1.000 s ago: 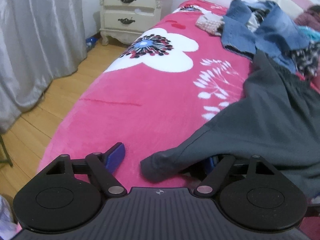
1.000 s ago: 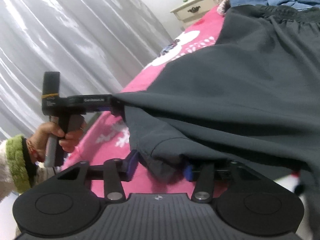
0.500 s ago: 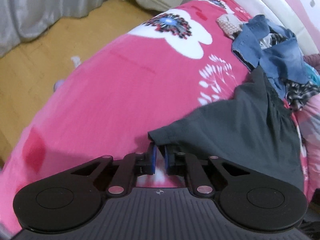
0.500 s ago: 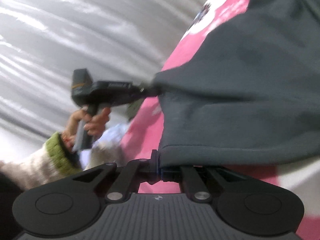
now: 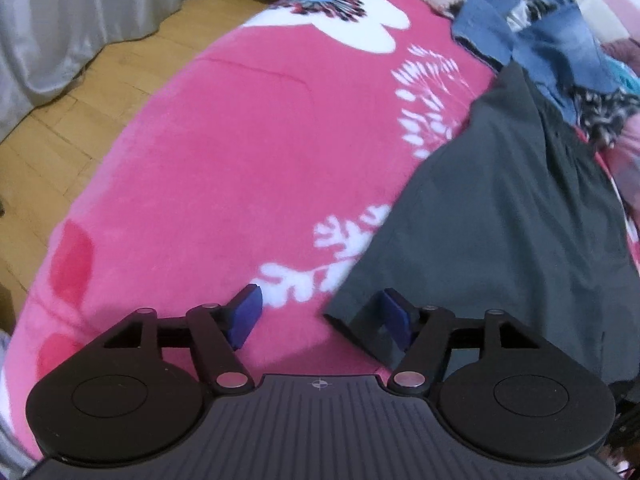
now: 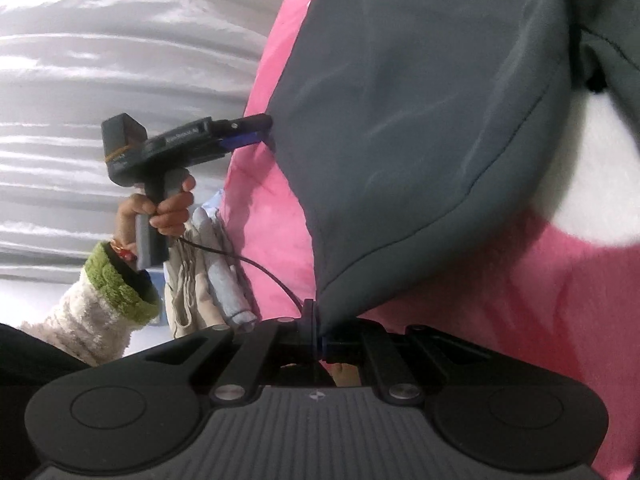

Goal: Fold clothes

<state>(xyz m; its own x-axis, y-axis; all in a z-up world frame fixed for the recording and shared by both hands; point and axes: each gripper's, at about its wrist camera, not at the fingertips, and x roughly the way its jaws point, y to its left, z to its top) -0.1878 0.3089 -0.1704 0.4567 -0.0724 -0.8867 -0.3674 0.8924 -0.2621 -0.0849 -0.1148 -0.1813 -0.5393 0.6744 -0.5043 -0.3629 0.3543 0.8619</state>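
Since half a second ago my left gripper (image 5: 320, 316) has let go of the grey trousers (image 5: 500, 216): its jaws have just been opening and stand wide, the hem corner between them, untouched. My right gripper (image 6: 318, 334) stays clamped on the other hem corner. The trousers lie spread on the pink blanket (image 5: 224, 152), no fold made yet, I judge. More clothes (image 5: 532, 36) wait heaped beyond. I see no basket or other container.

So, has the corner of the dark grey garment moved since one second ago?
Yes. The dark grey garment slid right across the pink blanket, uncovering white leaf prints; left gripper has just been opening, its corner between the jaws.
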